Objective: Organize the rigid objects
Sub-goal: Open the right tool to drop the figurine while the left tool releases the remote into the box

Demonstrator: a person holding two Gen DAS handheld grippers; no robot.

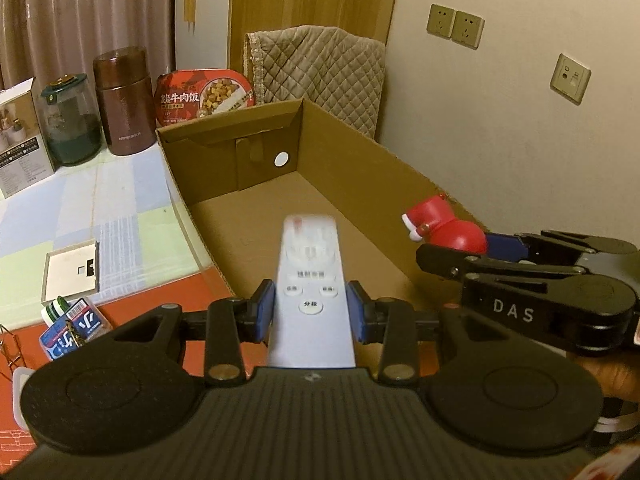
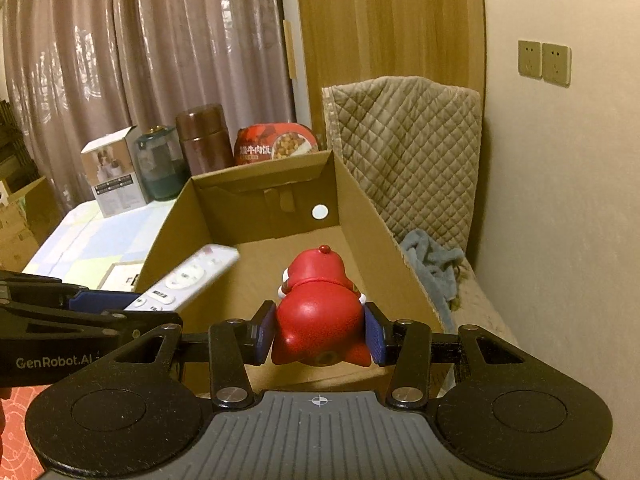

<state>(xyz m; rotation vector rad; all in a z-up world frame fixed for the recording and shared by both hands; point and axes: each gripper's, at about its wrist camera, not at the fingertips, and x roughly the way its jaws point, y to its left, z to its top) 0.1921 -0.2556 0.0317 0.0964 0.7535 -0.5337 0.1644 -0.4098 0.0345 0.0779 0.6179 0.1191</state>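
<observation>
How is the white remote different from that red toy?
The remote is long, flat and white with buttons; the toy is squat, rounded and glossy red. The remote sits in the left gripper, the toy in the right gripper. Both are rigid, clamped between blue fingers, and held over the open cardboard box.

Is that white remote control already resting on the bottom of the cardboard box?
Cannot tell. In the left wrist view the remote, clamped in the left gripper, points over the cardboard box, but neither view shows its underside.
</observation>
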